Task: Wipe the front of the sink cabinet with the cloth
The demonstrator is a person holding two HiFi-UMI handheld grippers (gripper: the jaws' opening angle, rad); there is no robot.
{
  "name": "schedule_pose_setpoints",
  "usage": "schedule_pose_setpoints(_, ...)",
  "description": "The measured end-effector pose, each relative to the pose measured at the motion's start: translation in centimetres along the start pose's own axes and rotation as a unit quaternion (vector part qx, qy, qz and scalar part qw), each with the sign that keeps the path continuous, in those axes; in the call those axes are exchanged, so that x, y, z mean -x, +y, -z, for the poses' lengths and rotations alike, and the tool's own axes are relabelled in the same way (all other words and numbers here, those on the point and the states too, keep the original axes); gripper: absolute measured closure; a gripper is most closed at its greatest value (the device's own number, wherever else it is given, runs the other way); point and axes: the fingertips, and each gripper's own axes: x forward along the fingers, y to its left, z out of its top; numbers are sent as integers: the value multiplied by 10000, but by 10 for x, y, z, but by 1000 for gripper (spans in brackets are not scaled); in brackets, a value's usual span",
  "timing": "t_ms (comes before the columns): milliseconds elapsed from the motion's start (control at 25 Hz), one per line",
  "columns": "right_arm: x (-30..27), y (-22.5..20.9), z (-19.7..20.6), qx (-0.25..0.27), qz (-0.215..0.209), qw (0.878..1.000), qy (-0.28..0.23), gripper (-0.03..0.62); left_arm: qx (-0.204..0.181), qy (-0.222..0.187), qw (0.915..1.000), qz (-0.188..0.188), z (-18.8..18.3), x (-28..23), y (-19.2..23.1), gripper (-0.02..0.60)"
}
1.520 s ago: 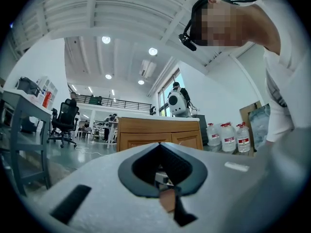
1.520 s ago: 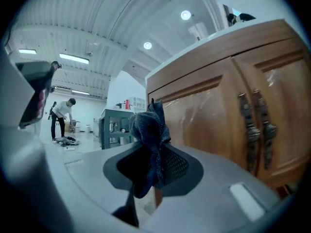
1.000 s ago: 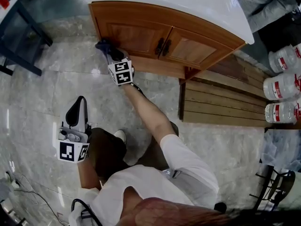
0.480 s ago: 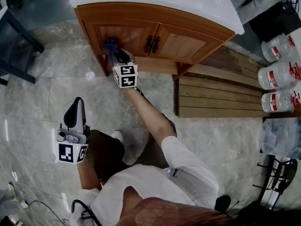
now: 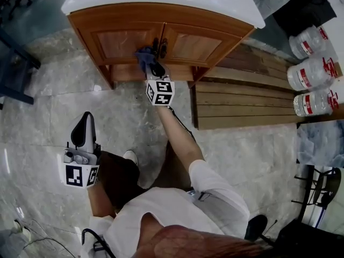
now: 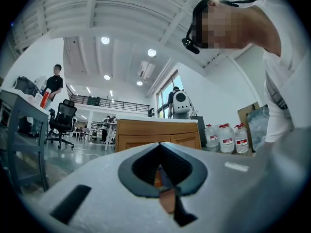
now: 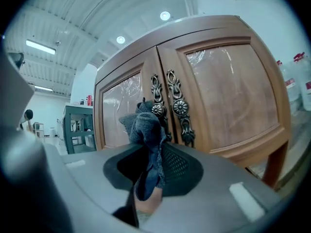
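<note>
The right tool [image 5: 155,71] has swept rightward from the left door's edge to the handles [image 7: 167,106]. At 8 o'clock the left tool [image 5: 85,128] sits closed and empty. At 12 o'clock the right clamps the cloth [image 5: 144,55] at the sink cabinet [image 5: 215,23]. Press evenly and skirt the handles.

Glossy marble floor [image 5: 43,106] with sink cabinet [image 5: 123,36] and slatted wooden platform [image 5: 242,98] on it

The cloth [image 7: 142,126] is dark blue and bunched up, pinched between the jaws of the right hand-held gripper [image 5: 154,69]. It sits at the front of the sink cabinet [image 5: 188,48], beside the handles [image 7: 181,107]. The cabinet is of brown wood, with two doors, dark ornate handles and a white top.
</note>
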Motion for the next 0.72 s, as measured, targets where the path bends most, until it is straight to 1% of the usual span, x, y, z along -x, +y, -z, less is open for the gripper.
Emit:
schedule_pose_setpoints(240,25,-32,-2,93,261,9995,-134,500,5,-3,10000,47,0,-2,-7,583)
schedule_pose_setpoints(480,38,-72,-9,527,494,9973,-152,499,45,45,10000,45,5,-4,-8,583)
schedule_pose_setpoints(720,62,-149,-14,220,1213,9921,-229,500,52,62,9999,146,7,-10,-13,583)
